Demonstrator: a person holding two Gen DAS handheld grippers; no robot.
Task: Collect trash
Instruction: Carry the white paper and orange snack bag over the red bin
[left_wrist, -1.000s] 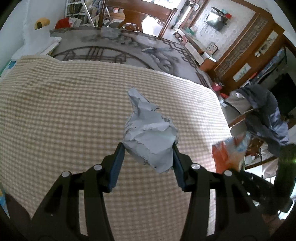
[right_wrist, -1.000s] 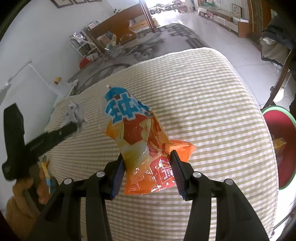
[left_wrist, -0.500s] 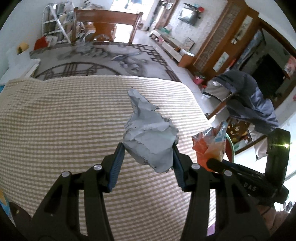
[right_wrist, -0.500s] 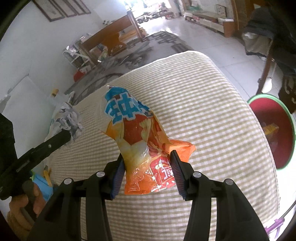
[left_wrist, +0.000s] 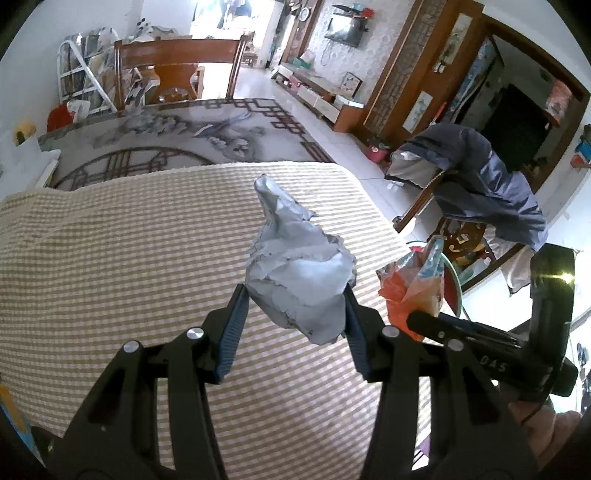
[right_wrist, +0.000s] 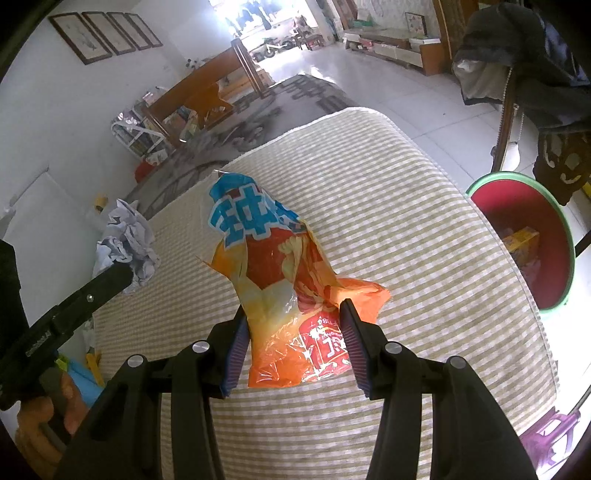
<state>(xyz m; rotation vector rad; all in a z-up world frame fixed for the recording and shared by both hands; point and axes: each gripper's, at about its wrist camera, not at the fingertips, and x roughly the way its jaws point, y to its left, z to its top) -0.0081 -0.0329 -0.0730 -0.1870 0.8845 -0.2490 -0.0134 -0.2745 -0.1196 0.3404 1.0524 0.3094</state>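
Left wrist view: left gripper (left_wrist: 295, 306) is clamping crumpled grey paper (left_wrist: 297, 273) above the checked tablecloth (left_wrist: 110, 258); right gripper (left_wrist: 421, 321) is carrying the orange snack bag (left_wrist: 413, 280) at right. Right wrist view: right gripper is pinching that bag over the cloth, red bin (right_wrist: 521, 221) sitting far right.

Crumpled matt grey paper (left_wrist: 301, 273); glossy crinkled plastic snack bag (right_wrist: 288, 291); woven checked cloth (right_wrist: 406, 221); smooth plastic bin (right_wrist: 532, 236).
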